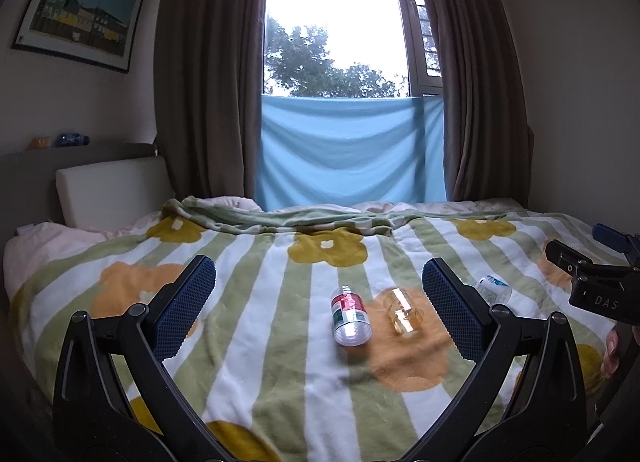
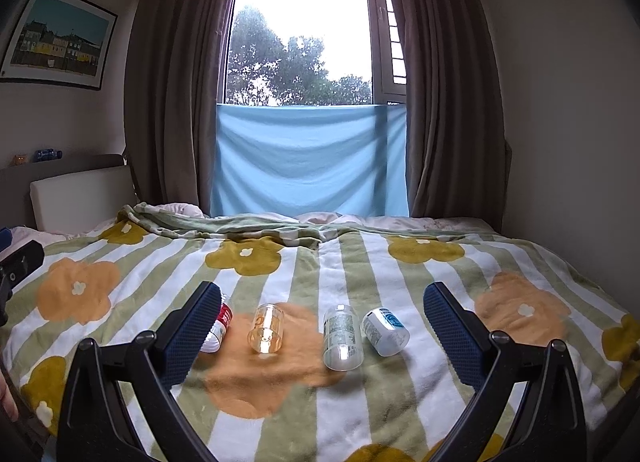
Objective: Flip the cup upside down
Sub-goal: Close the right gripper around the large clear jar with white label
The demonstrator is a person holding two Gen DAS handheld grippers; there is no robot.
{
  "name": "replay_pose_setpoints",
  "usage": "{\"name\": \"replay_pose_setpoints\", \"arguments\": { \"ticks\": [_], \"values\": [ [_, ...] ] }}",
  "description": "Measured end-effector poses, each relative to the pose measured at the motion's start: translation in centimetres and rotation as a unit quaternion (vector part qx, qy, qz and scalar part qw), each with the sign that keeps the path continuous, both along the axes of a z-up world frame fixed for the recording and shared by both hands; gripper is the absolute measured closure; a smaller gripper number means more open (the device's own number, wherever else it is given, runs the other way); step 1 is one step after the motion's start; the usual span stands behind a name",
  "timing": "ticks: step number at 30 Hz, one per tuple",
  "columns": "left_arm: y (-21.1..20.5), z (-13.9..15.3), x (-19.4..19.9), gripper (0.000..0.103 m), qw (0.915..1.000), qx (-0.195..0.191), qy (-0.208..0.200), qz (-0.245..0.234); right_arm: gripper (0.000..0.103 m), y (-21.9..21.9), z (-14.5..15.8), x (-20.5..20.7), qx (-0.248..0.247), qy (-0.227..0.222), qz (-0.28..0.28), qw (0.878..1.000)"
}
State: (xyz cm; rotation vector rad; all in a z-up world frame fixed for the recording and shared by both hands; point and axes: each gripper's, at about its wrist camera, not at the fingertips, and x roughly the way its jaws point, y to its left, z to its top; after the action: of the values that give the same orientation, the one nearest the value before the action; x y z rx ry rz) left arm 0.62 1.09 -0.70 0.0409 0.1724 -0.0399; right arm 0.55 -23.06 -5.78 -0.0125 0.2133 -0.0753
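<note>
A clear amber cup (image 2: 267,328) lies on its side on the floral blanket (image 2: 360,262), its open end toward me; it also shows in the left wrist view (image 1: 403,311). My left gripper (image 1: 319,302) is open and empty, hovering above the blanket with the cup between its fingers' line of sight. My right gripper (image 2: 322,326) is open and empty, the cup ahead between its fingers, nearer the left one. The right gripper's body shows at the right edge of the left wrist view (image 1: 592,282).
A red-labelled clear bottle (image 1: 349,316) lies left of the cup, partly hidden by a finger in the right wrist view (image 2: 219,326). A clear bottle (image 2: 341,338) and a white blue-labelled bottle (image 2: 385,331) lie to the cup's right. Headboard (image 2: 80,198) at left, curtained window behind.
</note>
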Motion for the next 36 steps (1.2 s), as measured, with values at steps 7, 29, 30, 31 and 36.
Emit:
{"name": "replay_pose_setpoints", "arguments": {
  "ticks": [7, 29, 30, 31, 36],
  "values": [
    [1.5, -0.9, 1.4, 0.0, 0.9997, -0.006, 0.017, 0.015, 0.002, -1.2, 0.0, 7.6, -0.019, 0.076, 0.016, 0.997],
    [4.6, -3.6, 5.9, 0.0, 0.9974, -0.016, 0.066, 0.024, 0.017, -4.7, -11.3, 27.7, 0.002, 0.387, -0.006, 0.922],
    [4.6, -3.8, 6.0, 0.0, 0.9971, -0.016, 0.07, 0.024, 0.018, -4.9, -11.9, 27.9, 0.004, 0.393, -0.008, 0.919],
    [4.7, -3.9, 6.2, 0.0, 0.9969, -0.015, 0.073, 0.024, 0.019, -5.0, -12.3, 28.1, 0.003, 0.377, -0.012, 0.926],
    [4.9, -4.8, 7.1, 0.0, 0.9952, -0.018, 0.093, 0.026, 0.027, -5.2, -13.6, 28.7, 0.011, 0.39, -0.023, 0.92]
  ]
}}
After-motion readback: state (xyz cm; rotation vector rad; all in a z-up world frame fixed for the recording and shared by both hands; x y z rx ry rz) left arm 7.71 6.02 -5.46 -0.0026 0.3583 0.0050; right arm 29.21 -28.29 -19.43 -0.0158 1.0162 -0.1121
